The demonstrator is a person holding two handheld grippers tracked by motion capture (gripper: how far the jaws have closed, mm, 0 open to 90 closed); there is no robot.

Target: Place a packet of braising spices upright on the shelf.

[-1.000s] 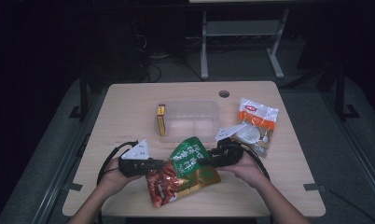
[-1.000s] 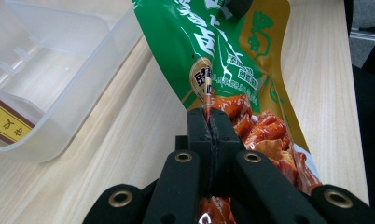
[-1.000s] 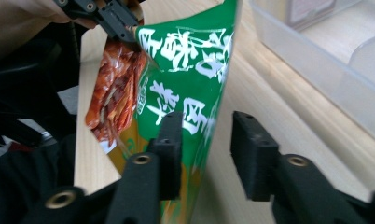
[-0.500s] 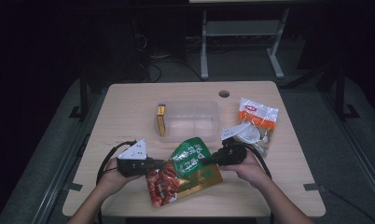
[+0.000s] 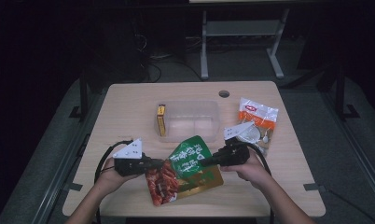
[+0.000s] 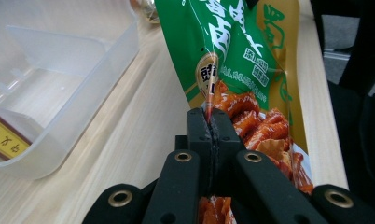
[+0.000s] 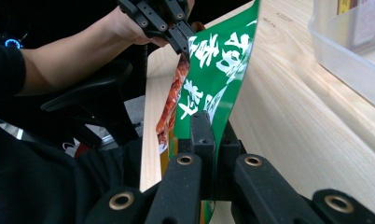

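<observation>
A snack bag (image 5: pixel 188 165), green on top with red food printed at its lower end, is held between both grippers near the table's front edge. My left gripper (image 5: pixel 164 164) is shut on its left, red edge; in the left gripper view the jaws (image 6: pixel 209 114) pinch the thin seam of the bag (image 6: pixel 232 46). My right gripper (image 5: pixel 204 162) is shut on the bag's right edge, and in the right gripper view its jaws (image 7: pixel 209 116) clamp the green film (image 7: pixel 218 60), which stands on edge. The left gripper (image 7: pixel 183 44) shows at the far end there.
A clear plastic container (image 5: pixel 188 120) stands behind the bag at the table's middle, with a yellow box (image 5: pixel 161 120) at its left end. A white and orange packet (image 5: pixel 255 121) lies at the right. A cable hole (image 5: pixel 224 93) is at the back.
The right gripper has shifted slightly at the bag's right edge. The left hand and the bag's place on the table look the same.
</observation>
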